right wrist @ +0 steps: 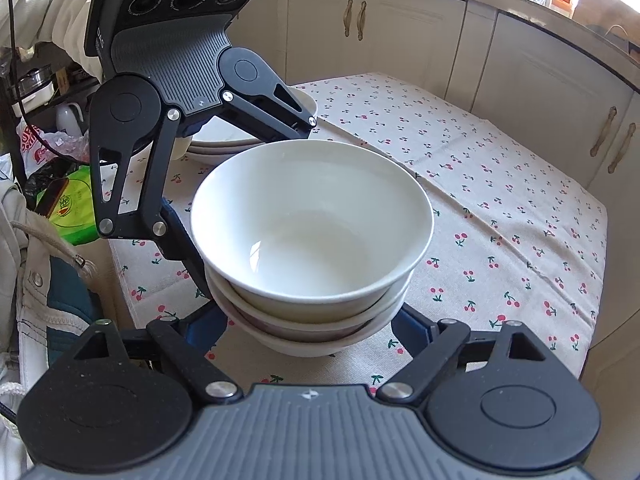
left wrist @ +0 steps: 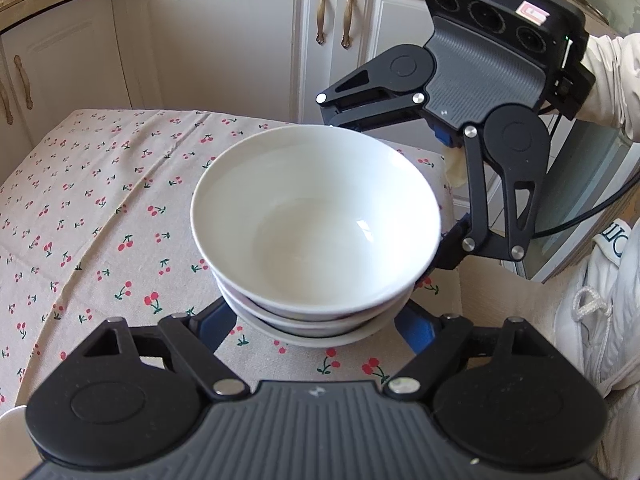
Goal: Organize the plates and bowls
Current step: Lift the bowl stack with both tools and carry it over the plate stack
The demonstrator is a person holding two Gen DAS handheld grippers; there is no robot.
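Note:
A stack of three nested white bowls [left wrist: 316, 224] stands over the cherry-print tablecloth [left wrist: 100, 200]; it also shows in the right wrist view [right wrist: 312, 232]. My left gripper [left wrist: 316, 320] is open wide, its blue-padded fingers [left wrist: 214, 320] either side of the stack's base. My right gripper [right wrist: 312, 328] is open wide too, its fingers [right wrist: 412, 330] flanking the base from the other side. Each gripper shows in the other's view, the right one [left wrist: 460, 128] and the left one [right wrist: 176, 92]. Whether the pads touch the bowls is hidden.
A pile of white plates with a bowl [right wrist: 224, 136] sits behind the left gripper at the table's far corner. White cabinets [left wrist: 224, 40] stand beyond the table. Bags and clutter [right wrist: 68, 196] lie off the table's left edge. The person's white clothing [left wrist: 600, 320] is close by.

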